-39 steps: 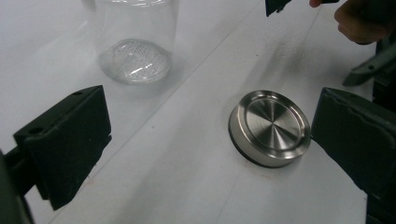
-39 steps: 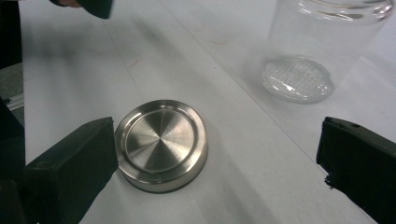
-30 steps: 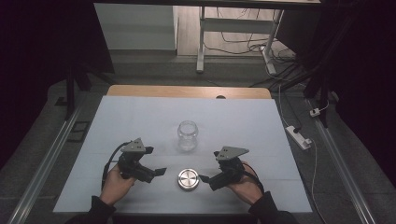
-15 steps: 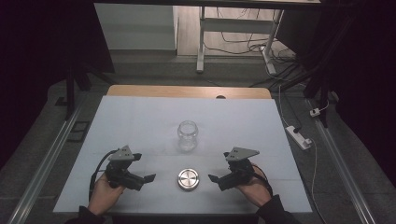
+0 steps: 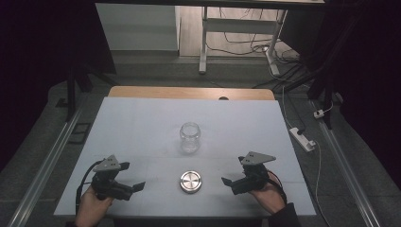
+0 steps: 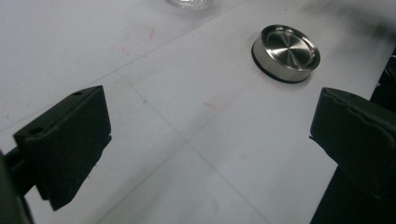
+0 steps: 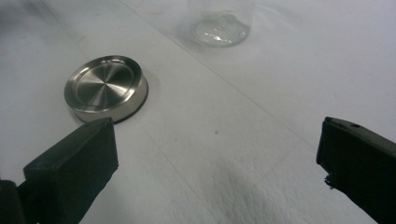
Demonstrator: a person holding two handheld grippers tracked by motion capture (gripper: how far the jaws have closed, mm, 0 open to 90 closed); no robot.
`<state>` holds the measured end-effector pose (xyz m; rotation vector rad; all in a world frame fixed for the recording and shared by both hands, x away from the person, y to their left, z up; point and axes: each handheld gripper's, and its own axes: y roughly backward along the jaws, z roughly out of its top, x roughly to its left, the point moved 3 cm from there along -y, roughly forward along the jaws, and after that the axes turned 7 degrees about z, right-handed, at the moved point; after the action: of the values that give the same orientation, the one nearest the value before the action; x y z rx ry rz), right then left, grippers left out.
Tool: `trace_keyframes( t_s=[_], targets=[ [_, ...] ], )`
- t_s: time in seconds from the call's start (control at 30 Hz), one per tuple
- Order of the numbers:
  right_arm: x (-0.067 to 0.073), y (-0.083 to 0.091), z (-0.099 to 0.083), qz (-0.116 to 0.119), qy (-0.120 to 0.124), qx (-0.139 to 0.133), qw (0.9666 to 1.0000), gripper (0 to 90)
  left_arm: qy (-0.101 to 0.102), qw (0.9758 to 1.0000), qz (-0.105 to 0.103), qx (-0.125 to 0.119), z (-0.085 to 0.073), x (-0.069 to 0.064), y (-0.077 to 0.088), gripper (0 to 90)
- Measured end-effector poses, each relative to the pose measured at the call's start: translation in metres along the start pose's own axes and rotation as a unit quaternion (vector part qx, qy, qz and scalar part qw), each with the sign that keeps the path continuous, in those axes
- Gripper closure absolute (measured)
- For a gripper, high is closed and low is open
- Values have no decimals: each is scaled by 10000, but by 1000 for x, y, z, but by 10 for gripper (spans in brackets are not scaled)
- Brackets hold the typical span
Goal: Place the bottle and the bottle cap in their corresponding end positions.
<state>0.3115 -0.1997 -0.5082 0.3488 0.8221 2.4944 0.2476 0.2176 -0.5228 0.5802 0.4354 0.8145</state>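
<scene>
Lid (image 5: 190, 181) lies flat near the table's (image 5: 142, 123) front edge, jar (image 5: 189, 137) just behind. Both grippers, left (image 5: 135, 188) and right (image 5: 229, 183), have drawn apart since a second ago, jaws wide and empty, probably resetting before a grasp.

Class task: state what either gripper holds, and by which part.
Nothing is held. The left gripper and right gripper are open, apart from the lid and jar.
</scene>
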Motion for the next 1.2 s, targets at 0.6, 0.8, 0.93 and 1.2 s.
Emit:
trace_keyframes(
  t_s=[0.6, 0.8, 0.93, 1.2],
  targets=[
    [-9, 28, -24, -308, -380, -31, 9988, 0, 333, 9989, 306, 83, -33, 9, 25, 0],
    [-12, 40, -36, -428, -566, -37, 9975, 0, 485, 9978, 442, 138, -46, 13, 34, 0],
    [-13, 46, -42, -512, -670, -26, 9964, 0, 540, 9970, 512, 192, -52, 15, 38, 0],
    [-14, 55, -54, -617, -870, 122, 9942, 0, 633, 9955, 640, 291, -61, 16, 44, 0]
  ],
)
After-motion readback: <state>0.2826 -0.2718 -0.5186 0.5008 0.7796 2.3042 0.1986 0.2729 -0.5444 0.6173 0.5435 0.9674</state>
